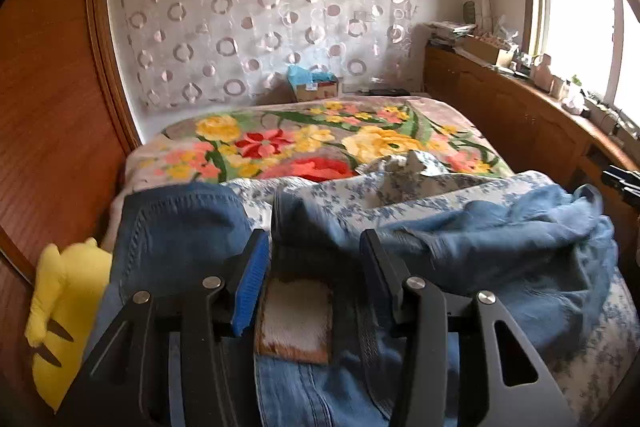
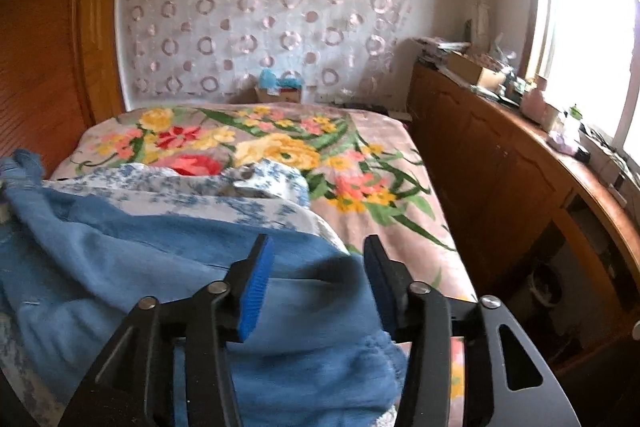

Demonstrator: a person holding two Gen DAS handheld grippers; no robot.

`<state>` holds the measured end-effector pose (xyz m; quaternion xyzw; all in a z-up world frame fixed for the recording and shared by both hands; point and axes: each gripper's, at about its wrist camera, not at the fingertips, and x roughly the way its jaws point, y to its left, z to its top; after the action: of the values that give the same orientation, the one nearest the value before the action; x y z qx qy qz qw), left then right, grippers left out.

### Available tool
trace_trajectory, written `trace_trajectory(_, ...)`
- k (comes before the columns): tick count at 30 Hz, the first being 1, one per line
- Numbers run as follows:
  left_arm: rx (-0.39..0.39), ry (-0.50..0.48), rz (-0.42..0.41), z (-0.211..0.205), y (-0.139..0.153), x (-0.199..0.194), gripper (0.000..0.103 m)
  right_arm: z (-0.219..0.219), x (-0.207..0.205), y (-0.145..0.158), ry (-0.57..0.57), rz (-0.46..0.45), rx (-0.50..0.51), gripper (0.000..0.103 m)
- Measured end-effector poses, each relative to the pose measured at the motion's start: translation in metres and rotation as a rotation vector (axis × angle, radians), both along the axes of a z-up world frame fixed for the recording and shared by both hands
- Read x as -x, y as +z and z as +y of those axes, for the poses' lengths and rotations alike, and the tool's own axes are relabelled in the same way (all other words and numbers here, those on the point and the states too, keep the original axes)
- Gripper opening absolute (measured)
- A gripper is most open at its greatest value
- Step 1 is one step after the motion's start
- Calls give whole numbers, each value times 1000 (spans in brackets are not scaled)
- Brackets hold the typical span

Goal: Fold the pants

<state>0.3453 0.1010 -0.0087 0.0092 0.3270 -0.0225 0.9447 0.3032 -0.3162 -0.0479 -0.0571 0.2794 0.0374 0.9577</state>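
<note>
Jeans (image 1: pixel 500 239) lie rumpled on the bed (image 2: pixel 384 163), waistband at 6 o'clock under left gripper (image 1: pixel 314 259); right gripper (image 2: pixel 316 263) over denim. Both stand parted, pinching nothing. Step looks like release after a fold; next needs regrasping an edge.

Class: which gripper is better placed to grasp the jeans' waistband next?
Left gripper: open jaws straddle the jeans' waistband beside the leather patch. The right gripper hovers over the leg end.
</note>
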Motion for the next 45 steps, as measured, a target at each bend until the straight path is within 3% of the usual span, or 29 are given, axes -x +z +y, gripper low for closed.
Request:
trace_trajectory(1, 8, -7, 4, 0, 0, 3, 49, 5, 6, 1, 15, -9, -5, 56)
trace_trajectory(4, 57, -53, -1, -4, -3, 18, 80, 21, 22, 4, 73, -25, -19, 60)
trace_trajectory(9, 110, -101, 13, -16, -19, 37, 80, 57, 41, 1, 184, -14, -4, 61)
trace_trajectory(18, 115, -109, 17, -15, -36, 48, 80, 95, 39, -5, 372, 89, -61, 61)
trace_trajectory(26, 134, -119, 21, -11, -46, 51, 80, 101, -5, -7, 402, 183, -9, 60)
trace_trajectory(29, 138, -118, 17, -10, -48, 52, 80, 110, -14, 1, 395, 209, 22, 30)
trace_trajectory(30, 137, -115, 17, -9, -48, 51, 80, 112, -15, 3, 393, 209, 34, 11)
trace_trajectory(31, 136, -115, 18, -9, -48, 50, 80, 111, -18, 5, 397, 206, 41, 7)
trace_trajectory(40, 122, -110, 21, -12, -55, 48, 80, 150, -44, 18, 332, 103, 121, 3)
trace_trajectory(45, 105, -105, 22, -16, -57, 48, 80, 165, -67, 1, 295, 127, 125, 4)
